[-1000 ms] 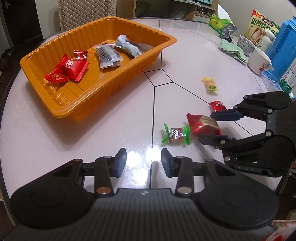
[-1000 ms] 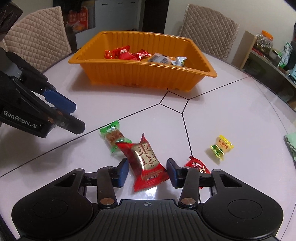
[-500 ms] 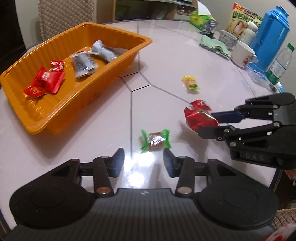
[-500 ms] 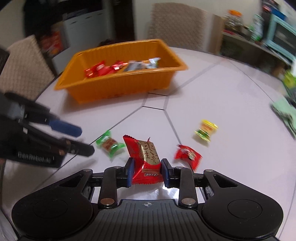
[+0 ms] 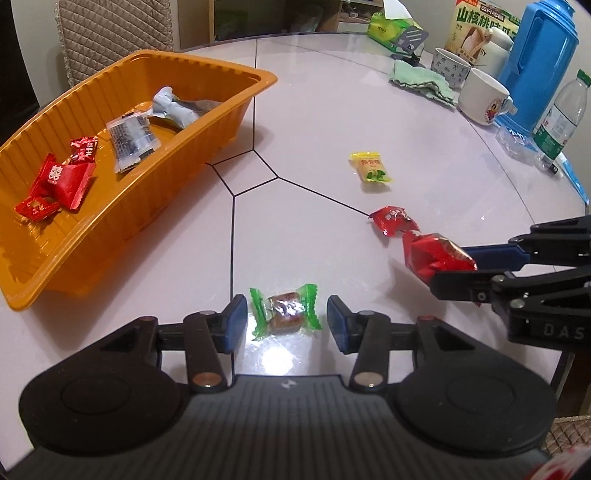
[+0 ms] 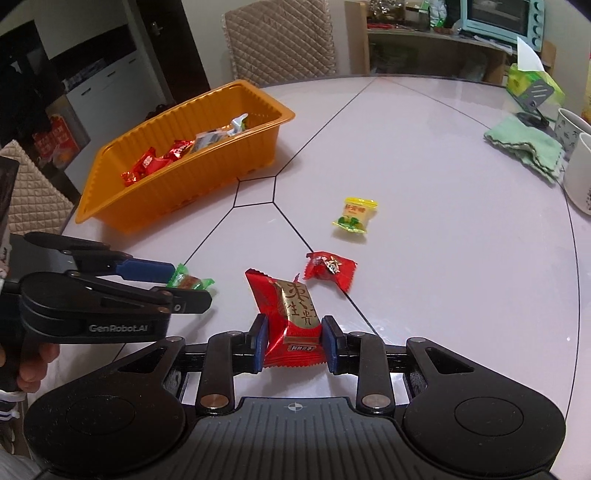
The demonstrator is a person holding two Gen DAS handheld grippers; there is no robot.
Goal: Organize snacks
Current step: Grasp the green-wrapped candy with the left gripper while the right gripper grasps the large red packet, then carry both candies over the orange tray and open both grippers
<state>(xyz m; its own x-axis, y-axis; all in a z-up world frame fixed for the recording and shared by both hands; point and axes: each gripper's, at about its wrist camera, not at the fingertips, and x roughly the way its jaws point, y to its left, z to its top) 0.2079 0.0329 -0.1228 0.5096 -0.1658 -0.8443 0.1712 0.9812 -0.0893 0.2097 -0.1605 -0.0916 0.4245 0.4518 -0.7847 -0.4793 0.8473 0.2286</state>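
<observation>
My right gripper (image 6: 293, 343) is shut on a red and gold snack packet (image 6: 291, 319), held just above the table; both show in the left wrist view, the gripper (image 5: 469, 271) shut on the packet (image 5: 432, 254). My left gripper (image 5: 284, 323) is open with a green-wrapped candy (image 5: 284, 310) between its fingers on the table; it also shows in the right wrist view (image 6: 190, 282). A small red candy (image 6: 328, 269) and a yellow candy (image 6: 354, 216) lie on the table. An orange tray (image 5: 155, 184) holds several snacks.
Mugs (image 5: 482, 98), a green cloth (image 5: 424, 83), a blue thermos (image 5: 539, 59), a water bottle (image 5: 561, 118) and a tissue box (image 5: 391, 27) stand at the table's far right. Quilted chairs (image 6: 277, 40) stand behind the table.
My right gripper closed on the red and gold packet and lifted it slightly. My left gripper moved forward until its open fingers straddle the green candy.
</observation>
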